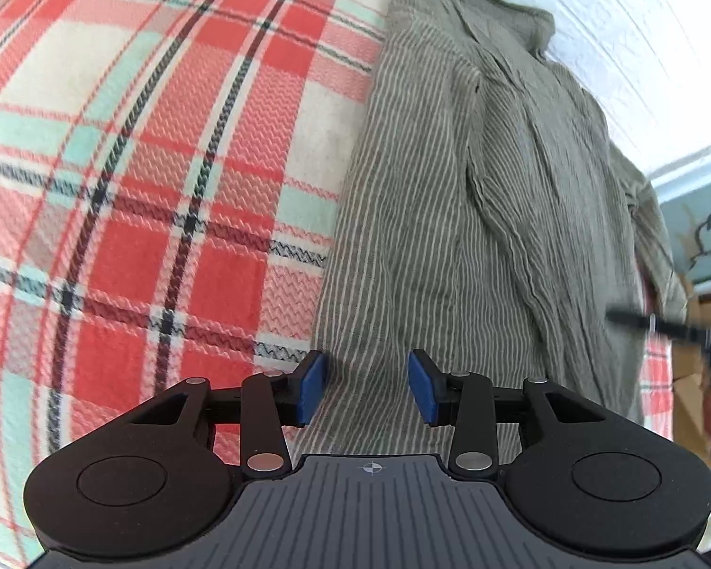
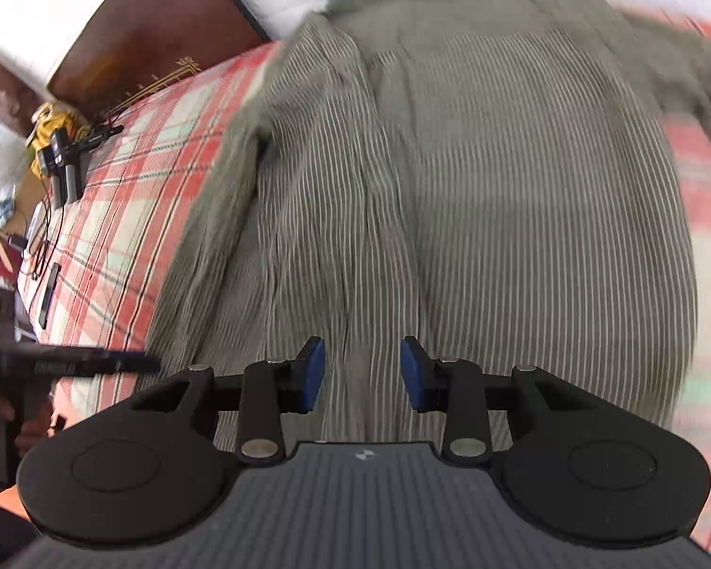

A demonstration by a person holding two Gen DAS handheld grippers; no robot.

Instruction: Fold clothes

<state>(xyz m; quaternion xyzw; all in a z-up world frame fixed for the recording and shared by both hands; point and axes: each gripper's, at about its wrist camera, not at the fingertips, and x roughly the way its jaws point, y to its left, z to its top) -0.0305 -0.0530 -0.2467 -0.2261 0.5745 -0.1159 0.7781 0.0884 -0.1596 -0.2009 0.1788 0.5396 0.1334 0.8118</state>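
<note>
Sitting between folds, left gripper (image 1: pixel 367 389) and right gripper (image 2: pixel 362 374) both half-open and empty over the striped shirt (image 1: pixel 450 218) on the plaid blanket (image 1: pixel 142 166), probably needing a hem grab next.

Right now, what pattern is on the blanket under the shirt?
Plaid: red, cream and mint checks with dark lines on the blanket, clearest in the left wrist view.

Blurred: striped shirt (image 2: pixel 497 189) toward three o'clock; small dark gadgets (image 2: pixel 61 161) at nine o'clock, too small to identify.
</note>
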